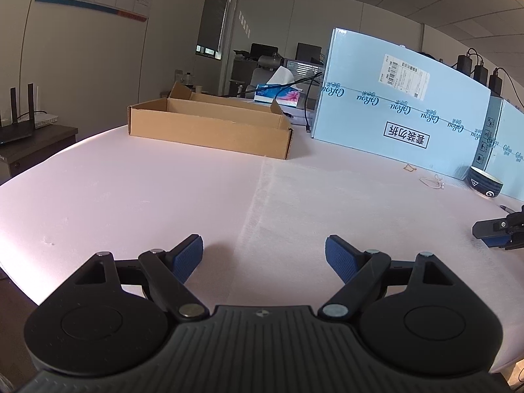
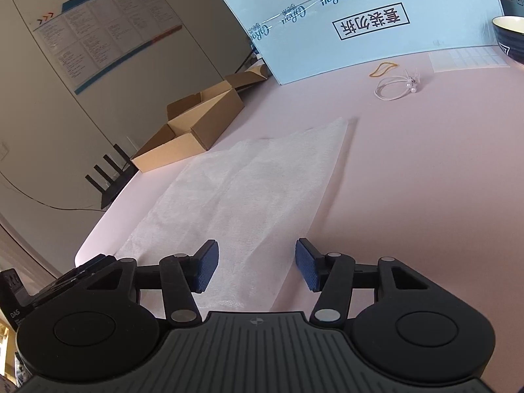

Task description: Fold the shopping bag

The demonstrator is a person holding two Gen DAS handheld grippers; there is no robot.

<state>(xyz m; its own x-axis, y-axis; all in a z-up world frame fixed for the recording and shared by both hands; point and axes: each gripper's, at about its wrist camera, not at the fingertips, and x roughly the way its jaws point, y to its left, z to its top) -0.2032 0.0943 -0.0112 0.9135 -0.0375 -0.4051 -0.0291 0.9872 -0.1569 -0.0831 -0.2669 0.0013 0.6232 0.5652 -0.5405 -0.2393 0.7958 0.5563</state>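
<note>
A white shopping bag (image 2: 249,196) lay flat on a pink table (image 2: 409,180), filling the centre of the right wrist frame and running from the lower left up toward a corner near the middle. In the left wrist frame the bag (image 1: 327,203) showed only as a faint, paler sheet across the centre and right, its left edge a dim line running up from the lower middle.

The right gripper (image 2: 257,267) stood at the bottom centre of its frame, jaws wide apart and holding nothing, the blue pads (image 2: 206,270) poised at the bag's near end; whether they touched it could not be told. The left gripper (image 1: 263,258) sat at the bottom centre of its own frame, likewise spread wide and empty, above the table by the bag's left edge. The right gripper (image 1: 497,231) also appeared at the right edge of the left wrist frame.

An open cardboard box (image 1: 209,124) rested on the table in the upper middle of the left wrist frame; in the right wrist frame the box (image 2: 193,131) lay left of centre, just beyond the bag's far left side. A pale blue carton (image 1: 399,104) with printed lettering stood at the upper right, with a dark bowl (image 1: 484,185) at its foot near the right edge. A rubber band (image 2: 383,68) and a white hair tie (image 2: 396,86) lay close together in the upper right of the right wrist frame, well apart from the bag. A tissue box (image 1: 278,93) stood behind the cardboard box, and a router (image 1: 16,121) sat on a side cabinet at the far left.
</note>
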